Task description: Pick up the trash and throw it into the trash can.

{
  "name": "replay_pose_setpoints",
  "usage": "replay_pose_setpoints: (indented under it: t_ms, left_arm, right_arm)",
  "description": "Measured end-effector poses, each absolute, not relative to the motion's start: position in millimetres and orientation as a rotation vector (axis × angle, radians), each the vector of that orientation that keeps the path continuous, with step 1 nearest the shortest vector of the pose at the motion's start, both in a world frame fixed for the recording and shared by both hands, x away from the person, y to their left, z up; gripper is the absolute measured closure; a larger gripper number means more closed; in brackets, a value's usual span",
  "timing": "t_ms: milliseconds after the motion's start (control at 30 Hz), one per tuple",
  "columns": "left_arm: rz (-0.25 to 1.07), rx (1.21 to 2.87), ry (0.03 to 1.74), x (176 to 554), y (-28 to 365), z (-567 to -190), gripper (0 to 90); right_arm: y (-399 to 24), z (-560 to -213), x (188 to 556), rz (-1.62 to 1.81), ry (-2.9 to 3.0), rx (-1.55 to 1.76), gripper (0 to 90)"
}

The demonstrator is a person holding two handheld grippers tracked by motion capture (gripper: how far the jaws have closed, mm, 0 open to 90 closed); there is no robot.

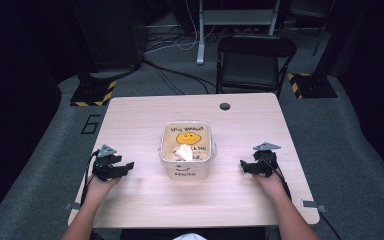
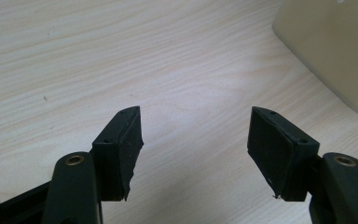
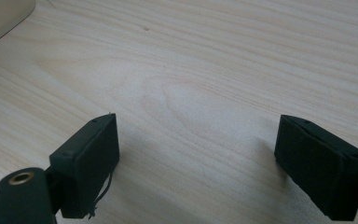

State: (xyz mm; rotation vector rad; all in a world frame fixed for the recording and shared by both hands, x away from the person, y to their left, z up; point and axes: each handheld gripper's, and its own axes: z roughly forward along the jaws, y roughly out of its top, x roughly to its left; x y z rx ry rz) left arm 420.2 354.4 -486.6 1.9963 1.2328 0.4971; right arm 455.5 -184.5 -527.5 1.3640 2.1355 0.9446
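1. Biggest thing first: the wooden surface [image 1: 145, 200]. We've got both hands resting on it, one on each side of the tub, and plenty of bare wood around.

2. Next down is the tub [image 1: 187, 150], a translucent plastic box sitting about mid-surface, right between our two hands. There's a yellow smiley printed inside and handwriting on the front wall that looks like "Hello", though it's a bit blurry. In the left gripper view a corner of it [image 2: 340, 51] shows up top right, so we're close but not touching.

3. Left tongs [image 1: 125, 166]: released, jaws spread wide with nothing between them, pointing in toward the tub.

4. Right tongs [image 1: 243, 167]: same deal, spread apart and empty, hovering low over bare wood. The tub edge [image 3: 2, 18] just peeks in at the top left of the right gripper view.

5. Smallest: the crumpled white wad [image 1: 183, 152] lying inside the tub, near the front wall. Looks like tissue or paper, can't say for sure.

6. Our read: the move is reaching in for that wad. To do it well, we'd go over the rim from above, not from the side, keep the jaws wide until they straddle the wad, then close gently. Other hand could steady the tub so it doesn't skate.
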Motion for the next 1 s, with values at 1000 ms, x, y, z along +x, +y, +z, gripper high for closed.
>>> replay_pose_setpoints:
  t_ms: [1000]
  left_arm:
    - [0.523, 2.029, 1.368, 425, 380, -514, 25.4]
  right_arm:
    - [-184, -527, 454, 0.948, 2.131, 1.370, 13.2]
